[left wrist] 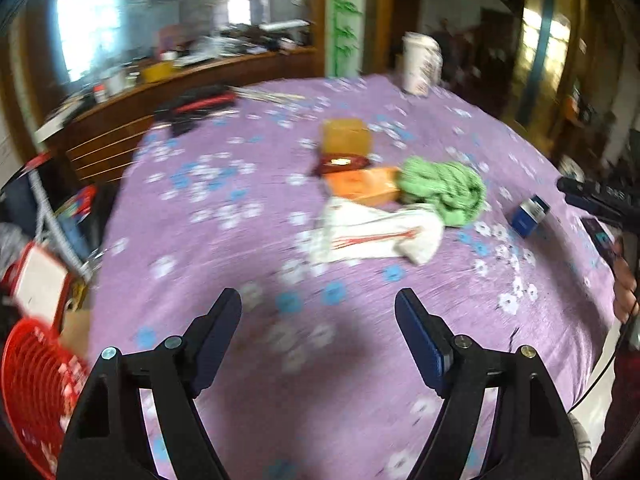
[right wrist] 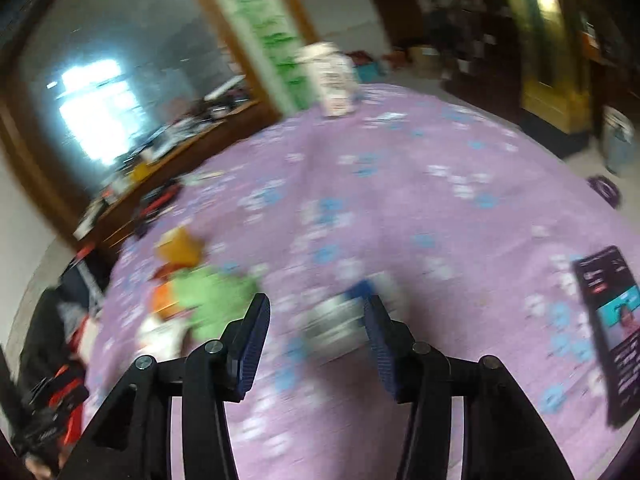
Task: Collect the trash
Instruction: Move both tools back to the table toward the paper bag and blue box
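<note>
The trash lies in a loose cluster near the middle of the bed (left wrist: 240, 184): a white wrapper (left wrist: 376, 232) nearest the viewer, an orange box (left wrist: 362, 186) touching its far side, a green crumpled piece (left wrist: 444, 188) just right of the box, a yellow box (left wrist: 346, 136) behind. A blue carton (left wrist: 530, 214) sits apart to the right.

The left hand-held gripper (left wrist: 318, 320) stands wide open and empty, short of the wrapper. The right hand-held gripper (right wrist: 314, 320) is about half open, nothing clamped; the carton (right wrist: 360, 308) shows blurred ahead, just beyond its tips.

Risks, as judged: both views are smeared, so a grasp attempted at this pace could miss or knock the carton away. The soft sheet could bunch into the jaws. The green piece and wrapper overlap the orange box, so one pull may drag its neighbours.

Room: bare sheet lies before both grippers. A red basket (left wrist: 36, 392) sits off the bed's left edge. A phone (right wrist: 608, 328) lies near the right edge and could be swept off.
</note>
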`<state>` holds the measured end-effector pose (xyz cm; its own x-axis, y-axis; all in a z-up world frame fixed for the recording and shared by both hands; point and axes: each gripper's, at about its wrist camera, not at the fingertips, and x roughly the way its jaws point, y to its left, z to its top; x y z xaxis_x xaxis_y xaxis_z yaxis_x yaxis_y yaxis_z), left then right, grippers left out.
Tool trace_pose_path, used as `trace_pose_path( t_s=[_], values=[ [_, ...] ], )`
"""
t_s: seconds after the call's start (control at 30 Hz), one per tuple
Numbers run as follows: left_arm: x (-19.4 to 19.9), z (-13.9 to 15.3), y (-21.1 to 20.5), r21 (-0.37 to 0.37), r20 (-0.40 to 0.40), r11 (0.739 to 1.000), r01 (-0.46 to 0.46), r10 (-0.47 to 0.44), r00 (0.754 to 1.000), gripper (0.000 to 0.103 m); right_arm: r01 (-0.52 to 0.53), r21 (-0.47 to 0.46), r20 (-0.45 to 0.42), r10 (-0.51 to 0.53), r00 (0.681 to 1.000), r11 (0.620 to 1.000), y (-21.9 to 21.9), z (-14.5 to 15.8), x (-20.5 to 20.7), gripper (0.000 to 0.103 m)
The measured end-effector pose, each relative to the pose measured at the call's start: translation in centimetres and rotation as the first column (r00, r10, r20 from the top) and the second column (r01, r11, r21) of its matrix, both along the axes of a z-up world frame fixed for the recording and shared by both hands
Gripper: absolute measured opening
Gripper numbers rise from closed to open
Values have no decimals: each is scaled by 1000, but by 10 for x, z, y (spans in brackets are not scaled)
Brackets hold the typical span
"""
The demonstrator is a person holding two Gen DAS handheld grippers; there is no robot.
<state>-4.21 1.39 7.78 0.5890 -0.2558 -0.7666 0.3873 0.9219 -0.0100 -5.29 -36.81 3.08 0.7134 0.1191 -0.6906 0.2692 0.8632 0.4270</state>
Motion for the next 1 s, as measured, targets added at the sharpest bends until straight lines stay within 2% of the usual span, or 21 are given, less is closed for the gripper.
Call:
trace_pose_path(
  t_s=[0.07,0.23,0.3,0.4,0.47,0.53,0.6,0.7,0.73,0.8,0.9,1.0],
  values=[
    [16,-9,-24,23,-26,998,66,-66,998,79,6,62,-19,-4,1000,998,-17,-13,9,52],
    [52,-17,-60,101,40,987,122,-127,991,79,-9,95,-40,12,999,995,-19,-26,23,52],
    [69,-20,-66,67,31,985,159,-161,986,80,-30,113,-42,35,999,993,-12,-31,25,52],
    [93,-33,-69,13,-52,985,174,-173,984,81,-108,191,-32,116,993,976,1,-39,25,52],
    [97,-38,-64,-50,-101,982,180,-184,978,82,-191,257,-2,198,980,947,17,-37,18,54],
    [92,-44,-62,-63,-143,977,203,-210,967,83,-274,299,39,275,961,914,30,-32,10,54],
    [77,-54,-65,-13,-167,967,255,-254,953,83,-323,284,64,318,946,903,40,-26,2,54],
    [46,-70,-70,61,-187,942,329,-313,931,83,-343,192,88,332,939,919,47,-11,-7,54],
    [32,-70,-71,72,-176,931,359,-342,923,83,-346,168,98,334,938,923,47,-6,-8,54],
    [20,-66,-70,44,-179,920,390,-377,909,83,-345,135,102,333,937,929,48,-2,-8,54],
    [10,-45,-69,61,-92,918,391,-385,918,83,-341,97,91,333,939,935,47,-1,-2,54],
    [24,-28,-73,97,-3,934,345,-346,938,83,-339,97,93,331,939,936,45,-1,10,54]
  ],
)
